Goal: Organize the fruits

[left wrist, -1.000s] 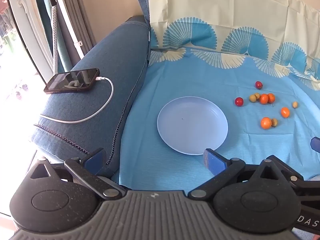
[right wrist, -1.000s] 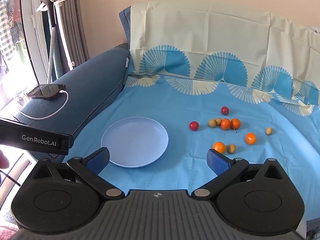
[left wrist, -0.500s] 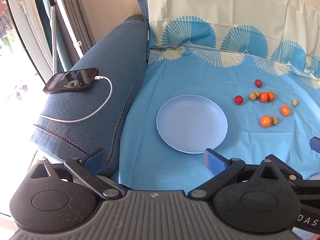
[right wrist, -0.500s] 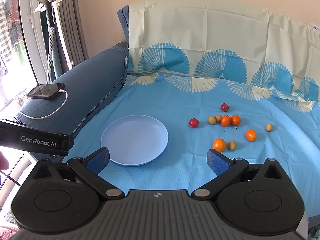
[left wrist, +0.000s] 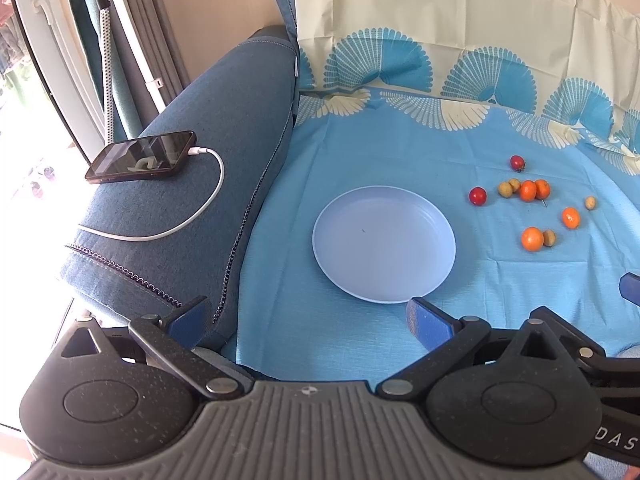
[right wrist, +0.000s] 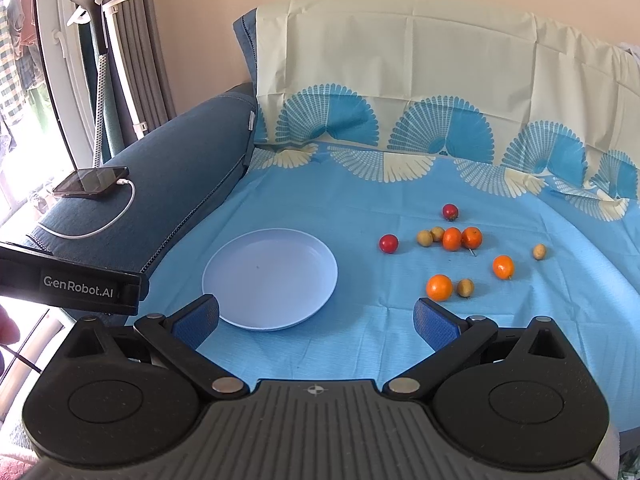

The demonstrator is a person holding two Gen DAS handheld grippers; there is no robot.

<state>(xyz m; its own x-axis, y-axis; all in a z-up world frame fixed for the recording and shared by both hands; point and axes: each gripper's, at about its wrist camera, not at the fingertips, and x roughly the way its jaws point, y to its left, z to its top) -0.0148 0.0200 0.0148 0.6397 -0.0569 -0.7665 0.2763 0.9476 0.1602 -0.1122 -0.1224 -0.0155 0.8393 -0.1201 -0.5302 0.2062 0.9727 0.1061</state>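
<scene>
An empty pale blue plate (left wrist: pixel 384 244) (right wrist: pixel 270 278) lies on the blue sheet. To its right are scattered small fruits: several oranges, the nearest (right wrist: pixel 439 287) (left wrist: pixel 532 239), two red fruits, one (right wrist: pixel 388 243) (left wrist: pixel 477 196) closest to the plate, and several small tan fruits (right wrist: pixel 465 287). My left gripper (left wrist: pixel 308 320) is open and empty, held above the sheet's front left, short of the plate. My right gripper (right wrist: pixel 316 320) is open and empty, held before the plate's near rim and the fruits.
A blue sofa armrest (left wrist: pixel 208 160) on the left carries a phone (left wrist: pixel 140 157) with a white charging cable. A patterned cover (right wrist: pixel 400 80) drapes the backrest. The left gripper's body (right wrist: pixel 72 284) sticks into the right wrist view at left. Curtains and a window stand at far left.
Both grippers have drifted slightly; the scene shifts a little down in the right wrist view. Nothing was taken hold of and no fruit moved.
</scene>
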